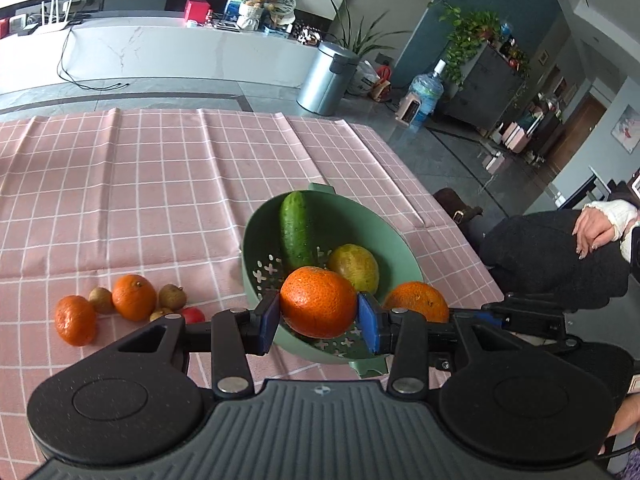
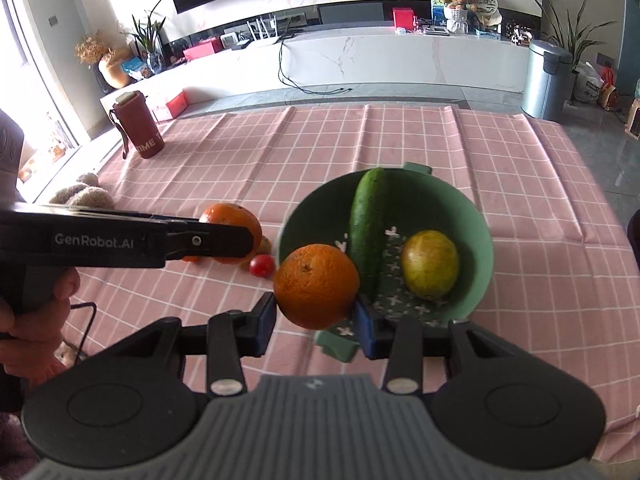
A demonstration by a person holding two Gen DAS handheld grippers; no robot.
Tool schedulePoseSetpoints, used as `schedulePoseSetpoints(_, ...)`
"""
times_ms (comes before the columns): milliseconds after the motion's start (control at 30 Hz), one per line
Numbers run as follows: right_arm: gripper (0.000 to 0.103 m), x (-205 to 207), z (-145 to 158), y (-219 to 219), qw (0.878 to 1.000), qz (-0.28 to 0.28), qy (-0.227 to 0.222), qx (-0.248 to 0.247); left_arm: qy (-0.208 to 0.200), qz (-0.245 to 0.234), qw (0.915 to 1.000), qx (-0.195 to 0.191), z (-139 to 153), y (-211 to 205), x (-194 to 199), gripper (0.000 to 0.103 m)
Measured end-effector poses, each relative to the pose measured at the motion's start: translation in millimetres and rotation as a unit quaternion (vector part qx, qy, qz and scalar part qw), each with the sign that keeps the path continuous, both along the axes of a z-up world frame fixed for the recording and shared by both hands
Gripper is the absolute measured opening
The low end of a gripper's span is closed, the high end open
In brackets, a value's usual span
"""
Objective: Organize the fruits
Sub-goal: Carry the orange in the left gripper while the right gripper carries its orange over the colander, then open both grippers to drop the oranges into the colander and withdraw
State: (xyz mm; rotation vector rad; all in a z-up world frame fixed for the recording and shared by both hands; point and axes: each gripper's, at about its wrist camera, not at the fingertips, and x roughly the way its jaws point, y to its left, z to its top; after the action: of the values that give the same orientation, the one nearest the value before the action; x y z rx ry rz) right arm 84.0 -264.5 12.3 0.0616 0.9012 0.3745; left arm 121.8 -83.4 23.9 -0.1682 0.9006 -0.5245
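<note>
My left gripper (image 1: 320, 320) is shut on an orange (image 1: 318, 302), held above the near rim of a green colander bowl (image 1: 256, 240). My right gripper (image 2: 316, 320) is shut on a second orange (image 2: 316, 286) over the bowl's (image 2: 486, 240) near left edge. A cucumber (image 2: 366, 232) and a yellow-green fruit (image 2: 430, 264) lie inside. Left of the bowl on the pink checked cloth (image 1: 160, 184) lie two oranges (image 1: 134, 297) (image 1: 75, 320), several small brown fruits (image 1: 173, 295) and a red tomato (image 1: 194, 315). In the right wrist view the left gripper's body hides part of that pile.
A dark red bottle (image 2: 138, 128) stands at the cloth's far left corner, with a plush toy (image 2: 84, 196) nearer. A seated person's dark lap (image 1: 560, 256) is just past the table's right edge. A metal bin (image 1: 326, 78) stands on the floor behind the table.
</note>
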Motion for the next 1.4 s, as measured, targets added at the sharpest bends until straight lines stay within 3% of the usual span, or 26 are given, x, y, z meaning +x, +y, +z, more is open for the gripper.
schedulePoseSetpoints(233,0.038,44.2,-16.8,-31.4,0.998,0.015,0.063,-0.011,0.053,-0.047,0.994,0.083,-18.9,-42.2,31.8,0.047)
schedulePoseSetpoints(467,0.038,81.8,-41.4,-26.3,0.99,0.067,0.112,-0.044,0.065,-0.106,0.9782,0.166,-34.9,-65.0,46.7,0.047)
schedulePoseSetpoints(900,0.039,105.1,-80.9,-13.9,0.974,0.138,0.154,-0.09,0.066,-0.207,0.9464,0.239,-59.3,-87.2,54.7,0.047)
schedulePoseSetpoints(1300,0.037,108.9,-81.0,-6.4,0.969,0.158,0.154,-0.114,0.062,-0.219,0.9369,0.265,-71.0,-89.9,54.6,0.048)
schedulePoseSetpoints(1400,0.037,106.0,-77.8,-5.8,0.969,0.155,0.152,-0.121,0.057,-0.223,0.934,0.273,-72.7,-93.3,51.9,0.053)
